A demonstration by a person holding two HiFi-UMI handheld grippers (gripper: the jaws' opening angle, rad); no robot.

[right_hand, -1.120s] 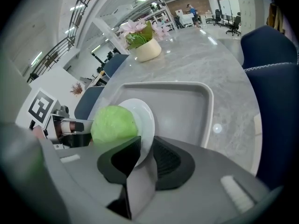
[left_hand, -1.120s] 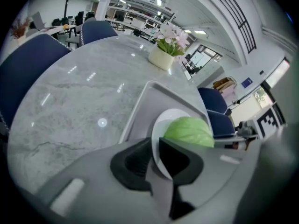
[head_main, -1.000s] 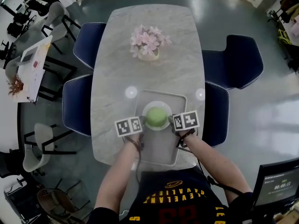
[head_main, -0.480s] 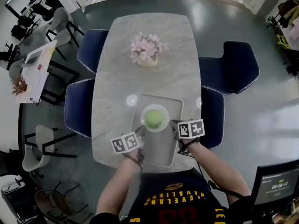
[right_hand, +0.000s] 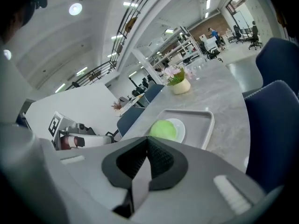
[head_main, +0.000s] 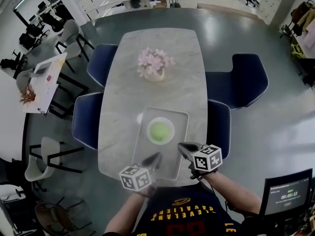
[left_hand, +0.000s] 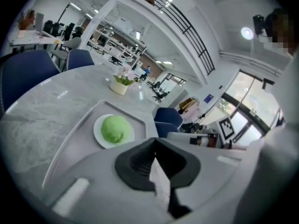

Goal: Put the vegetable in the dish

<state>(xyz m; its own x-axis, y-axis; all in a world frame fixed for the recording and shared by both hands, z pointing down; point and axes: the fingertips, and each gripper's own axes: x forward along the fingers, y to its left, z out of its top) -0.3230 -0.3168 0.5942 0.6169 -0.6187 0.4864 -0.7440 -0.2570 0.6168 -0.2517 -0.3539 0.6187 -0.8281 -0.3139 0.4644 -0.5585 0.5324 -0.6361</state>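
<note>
Fingers [right_hand: 161,162] clenched on nothing, we hold the left gripper [head_main: 157,156] and right gripper [head_main: 181,146] over the tray's [head_main: 172,167] near end; the green vegetable [head_main: 159,130] lies in the dish [head_main: 170,137] beyond.

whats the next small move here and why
Probably just set both grippers down away from the tray. The green vegetable already sits on the white dish, and the left gripper and right gripper are shut, empty and clear of it.

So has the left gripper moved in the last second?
Yes. The left gripper has pulled back from beside the dish to the near end of the tray.
</note>
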